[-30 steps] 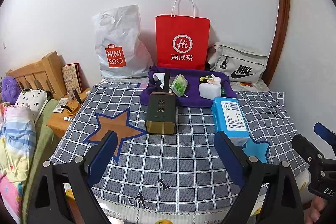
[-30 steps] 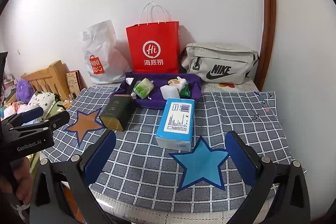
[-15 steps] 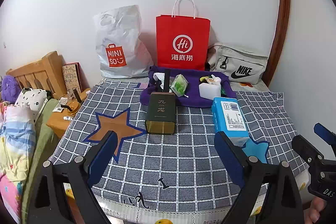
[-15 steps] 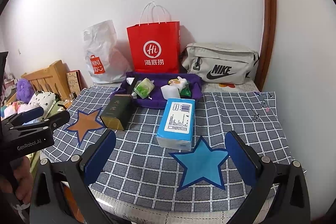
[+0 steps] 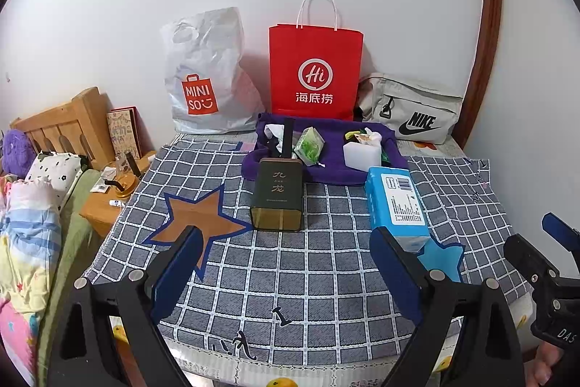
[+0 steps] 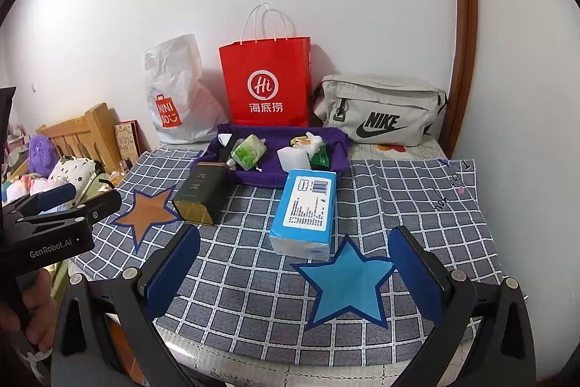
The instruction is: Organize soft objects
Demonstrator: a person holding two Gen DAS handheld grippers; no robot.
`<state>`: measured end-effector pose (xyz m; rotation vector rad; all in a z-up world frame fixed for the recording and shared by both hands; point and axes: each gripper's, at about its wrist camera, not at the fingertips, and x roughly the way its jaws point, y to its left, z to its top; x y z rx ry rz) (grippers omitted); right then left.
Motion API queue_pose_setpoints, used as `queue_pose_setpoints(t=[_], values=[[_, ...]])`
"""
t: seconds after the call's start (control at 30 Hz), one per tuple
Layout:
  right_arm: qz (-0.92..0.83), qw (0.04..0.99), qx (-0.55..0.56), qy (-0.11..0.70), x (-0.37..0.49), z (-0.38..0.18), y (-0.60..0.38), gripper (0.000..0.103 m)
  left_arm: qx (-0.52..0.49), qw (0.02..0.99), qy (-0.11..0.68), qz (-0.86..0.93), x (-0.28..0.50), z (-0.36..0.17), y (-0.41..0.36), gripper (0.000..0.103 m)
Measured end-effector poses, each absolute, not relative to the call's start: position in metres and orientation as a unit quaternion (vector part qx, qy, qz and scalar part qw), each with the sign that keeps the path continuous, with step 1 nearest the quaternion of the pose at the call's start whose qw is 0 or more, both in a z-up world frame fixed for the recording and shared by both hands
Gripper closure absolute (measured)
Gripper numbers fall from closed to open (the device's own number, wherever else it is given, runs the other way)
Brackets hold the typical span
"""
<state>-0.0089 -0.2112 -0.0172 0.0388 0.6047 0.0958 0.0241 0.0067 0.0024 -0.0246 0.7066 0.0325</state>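
Blue tissue pack [image 6: 306,211] flat on checked cloth [image 6: 398,198]; both grippers [image 5: 286,263] [image 6: 293,263] spread, empty.

Both wrist fisheyes set low at near edge of checked cloth [image 5: 326,278], facing wall. Left view sits further left, right view further right. Shared ahead of each hand-held gripper: dark tin [image 5: 277,193], blue pack [image 6: 308,205], purple tray [image 6: 275,175].
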Motion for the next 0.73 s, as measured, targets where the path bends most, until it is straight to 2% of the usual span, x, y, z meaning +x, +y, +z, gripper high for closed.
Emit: queue_pose_setpoints(t=[0.73], values=[[0.054,0.95,0.022,0.306,0.006,-0.023,-0.215,0.001,-0.009,0.937,0.349,0.012,0.031,-0.003,0.009,0.01]])
